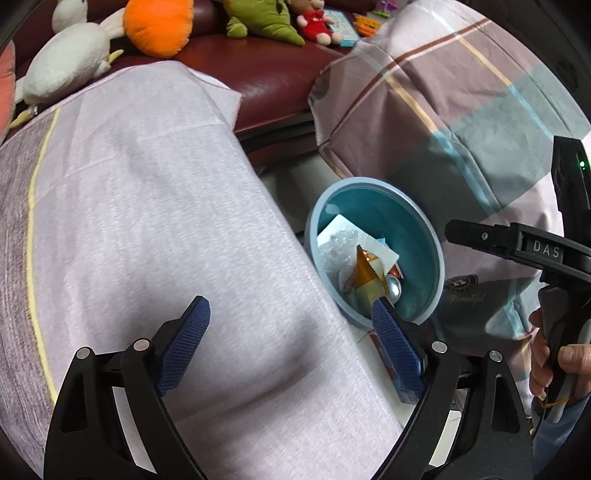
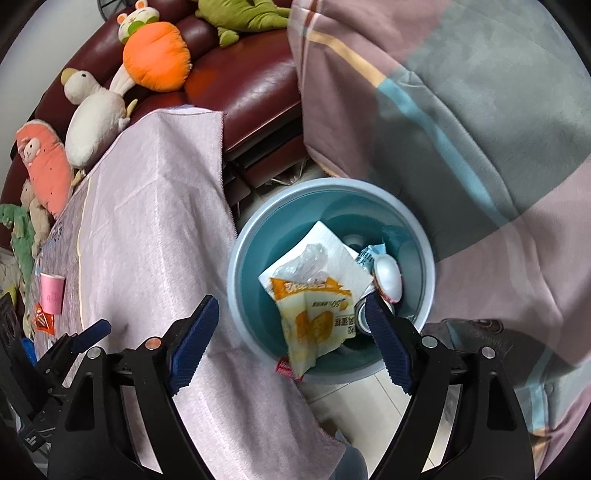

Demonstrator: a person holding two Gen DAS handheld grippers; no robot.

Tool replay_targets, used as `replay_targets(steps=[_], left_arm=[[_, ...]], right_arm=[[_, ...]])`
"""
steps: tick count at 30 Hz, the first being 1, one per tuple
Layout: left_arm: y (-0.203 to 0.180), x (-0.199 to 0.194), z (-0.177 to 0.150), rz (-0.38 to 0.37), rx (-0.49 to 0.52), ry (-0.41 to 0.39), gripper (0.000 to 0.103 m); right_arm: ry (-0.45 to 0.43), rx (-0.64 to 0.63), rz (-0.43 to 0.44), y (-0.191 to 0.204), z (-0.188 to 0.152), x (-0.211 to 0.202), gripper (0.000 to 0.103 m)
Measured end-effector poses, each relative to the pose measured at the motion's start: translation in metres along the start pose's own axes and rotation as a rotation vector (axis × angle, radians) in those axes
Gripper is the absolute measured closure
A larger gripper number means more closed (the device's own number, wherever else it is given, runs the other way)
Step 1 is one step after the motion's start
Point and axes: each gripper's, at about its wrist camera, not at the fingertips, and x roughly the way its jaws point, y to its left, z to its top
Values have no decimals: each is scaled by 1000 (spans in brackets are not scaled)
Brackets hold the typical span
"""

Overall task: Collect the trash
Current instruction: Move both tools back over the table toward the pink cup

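crumpled orange-and-white snack wrapper (image 2: 314,325) draped over blue bin (image 2: 236,273) rim, both grippers' jaws wide apart, empty

The bin (image 2: 242,295) has a pale blue rim and a deeper teal inside. In it lie a white sheet of paper (image 2: 343,254), a crinkled clear plastic bag (image 2: 308,264) and a cream wrapper (image 2: 314,317) printed with orange patches. The cloth (image 1: 147,221) over the table is pale lilac with a thin yellow stripe. The sofa (image 2: 251,88) is dark red leather. On it sit an orange plush (image 2: 155,61), a white plush duck (image 2: 94,125) and a green plush (image 1: 264,18). The blanket (image 2: 461,129) is checked in mauve, grey-teal and pink, with tan and light blue lines. A pink paper cup (image 2: 51,293) stands on the table. Both claws, left claw (image 1: 291,347) and right claw (image 2: 293,345), are black with dark blue ribbed pads.
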Motion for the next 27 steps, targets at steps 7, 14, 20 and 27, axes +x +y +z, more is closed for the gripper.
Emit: replay_targets(steps=[7, 14, 20, 27], left_arm=[[22, -25, -11, 2, -42, -32, 8], [49, -48, -30, 9, -104, -69, 7], [87, -71, -51, 34, -168, -106, 7], [149, -99, -78, 65, -280, -149, 7]], right_arm=[[2, -27, -2, 26, -12, -9, 22], [-7, -81, 3, 61, -25, -18, 21], [6, -147, 15, 105, -37, -17, 21], [22, -253, 25, 174, -50, -10, 21]])
